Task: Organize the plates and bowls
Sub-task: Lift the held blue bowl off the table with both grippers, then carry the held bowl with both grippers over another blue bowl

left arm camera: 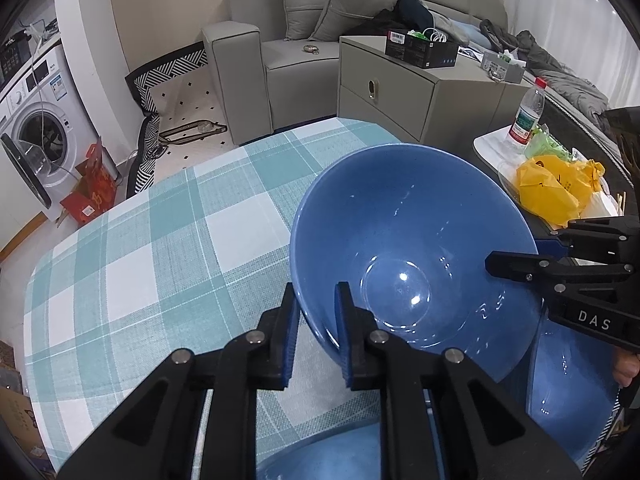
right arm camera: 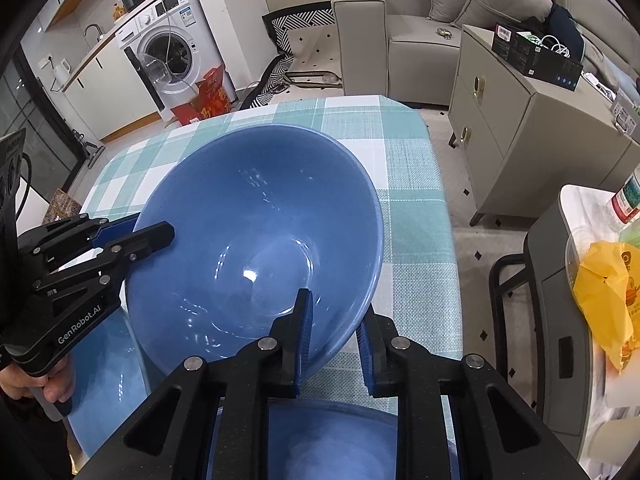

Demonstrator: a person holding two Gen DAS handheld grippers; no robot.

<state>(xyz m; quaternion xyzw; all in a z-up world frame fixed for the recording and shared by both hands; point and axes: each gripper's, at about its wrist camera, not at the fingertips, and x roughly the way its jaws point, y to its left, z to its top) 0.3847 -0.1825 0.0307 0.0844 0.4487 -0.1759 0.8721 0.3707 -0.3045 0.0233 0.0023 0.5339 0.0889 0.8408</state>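
Blue ceramic fills both wrist views: a deep blue bowl (left arm camera: 416,248) is held tilted above the table (left arm camera: 168,240), its rim pinched on two opposite sides. Nearest the left camera, the left tongs (left arm camera: 318,332) straddle the bowl's near rim, one blue-padded finger inside the wall and the other outside, closed onto it. In the right wrist view the right tongs (right arm camera: 334,340) grip the opposite rim in the same way, one pad against the inner surface and one behind the outer wall, also clamped shut on the bowl. Each tool shows in the other's camera: the right tongs reach in from the right edge of the left view, the left tongs from the left edge of the right view, where a hand (right arm camera: 24,384) wraps the handle. Three pieces of blue crockery can be counted: the held bowl, a second blue bowl (left arm camera: 568,384) lying just beside and below it, and a third blue dish (right arm camera: 328,444) partly hidden under the tongs at the bottom of both views; whether that last one is a bowl or a plate cannot be told. Under them lies a teal-and-white checked tablecloth (right arm camera: 412,240). Farther off, to the right, a yellow bag (left arm camera: 548,192) and a plastic bottle (left arm camera: 527,112) sit on a side surface; beyond stand a grey cabinet (left arm camera: 404,92), a grey sofa (left arm camera: 288,40) and a washing machine (right arm camera: 172,52).
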